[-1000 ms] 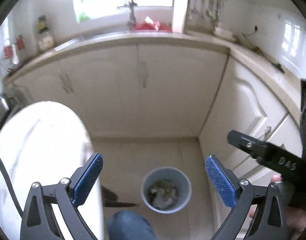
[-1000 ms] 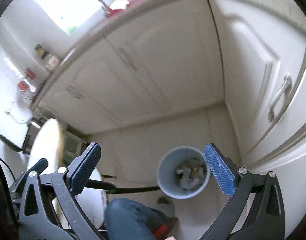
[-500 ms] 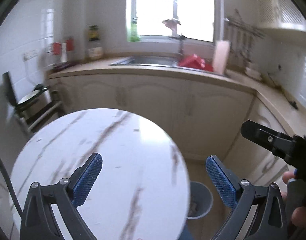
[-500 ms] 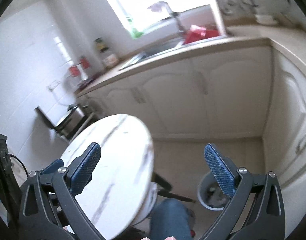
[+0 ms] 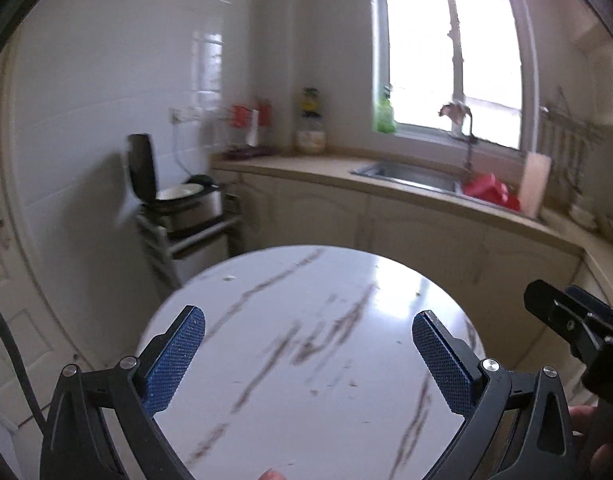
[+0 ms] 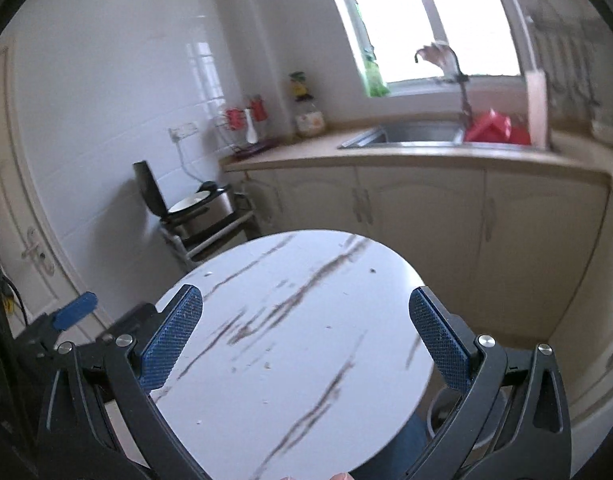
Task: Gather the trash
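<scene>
A: Report gripper status.

B: The left gripper (image 5: 308, 354) is level above the round table (image 5: 306, 360), fingers spread wide, nothing between the blue pads (image 5: 174, 360). The right gripper (image 6: 306, 338) is in the same pose, jaws wide apart and empty.

A: Locate the trash and the bin.

B: Only small crumbs (image 6: 267, 365) lie scattered on the marble-patterned top; they are too small to give a long axis. A grey bin (image 6: 436, 410) shows at 4 o'clock in the right wrist view, partly hidden under the table edge. Its contents cannot be seen.

A: Other containers?

B: The sink (image 5: 410, 172) is at 1 o'clock, with a red item (image 5: 490, 192) at its right end. An open cooker (image 6: 198, 208) stands at 10 o'clock.
</scene>
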Tool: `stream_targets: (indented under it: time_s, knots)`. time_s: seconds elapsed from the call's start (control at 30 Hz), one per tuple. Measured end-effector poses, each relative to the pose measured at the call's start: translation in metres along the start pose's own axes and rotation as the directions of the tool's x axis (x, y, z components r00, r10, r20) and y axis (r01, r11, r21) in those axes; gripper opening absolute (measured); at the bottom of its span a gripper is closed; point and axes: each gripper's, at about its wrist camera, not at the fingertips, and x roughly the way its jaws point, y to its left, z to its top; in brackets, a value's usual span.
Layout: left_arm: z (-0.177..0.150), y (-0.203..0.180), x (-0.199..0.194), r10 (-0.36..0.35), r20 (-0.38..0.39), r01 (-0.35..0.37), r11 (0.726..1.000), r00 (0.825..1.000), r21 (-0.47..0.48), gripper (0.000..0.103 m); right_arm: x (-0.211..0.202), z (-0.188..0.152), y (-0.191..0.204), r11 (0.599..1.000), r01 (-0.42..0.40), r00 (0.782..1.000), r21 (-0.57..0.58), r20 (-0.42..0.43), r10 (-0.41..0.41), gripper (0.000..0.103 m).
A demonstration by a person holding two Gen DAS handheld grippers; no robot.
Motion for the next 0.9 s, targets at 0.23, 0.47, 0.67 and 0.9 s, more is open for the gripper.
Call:
stream_targets:
  time_s: [0.23, 0.47, 0.67, 0.9]
  knots:
    - [-0.032, 0.005, -0.062, 0.074, 0.067, -0.071, 0.997, 0.995, -0.038, 0.102, -0.022, -0.002, 0.050, 0.994, 0.039, 0.998, -0.104, 0.054, -0.033, 0.103]
    - [-0.054, 0.006, -0.118, 0.114, 0.141, -0.108, 0.993, 0.983, -0.055, 0.102, -0.044, 0.001, 0.087, 0.983, 0.077, 0.993, -0.168, 0.105, -0.060, 0.103]
    - [-0.071, 0.000, -0.157, 0.114, 0.183, -0.104, 0.993, 0.976, -0.060, 0.102, -0.065, 0.006, 0.099, 0.980, 0.088, 0.986, -0.177, 0.152, -0.061, 0.103]
    - [-0.082, -0.002, -0.182, 0.110, 0.201, -0.096, 0.992, 0.973, -0.078, 0.102, -0.072, 0.009, 0.103, 0.980, 0.092, 0.984, -0.174, 0.170, -0.062, 0.103]
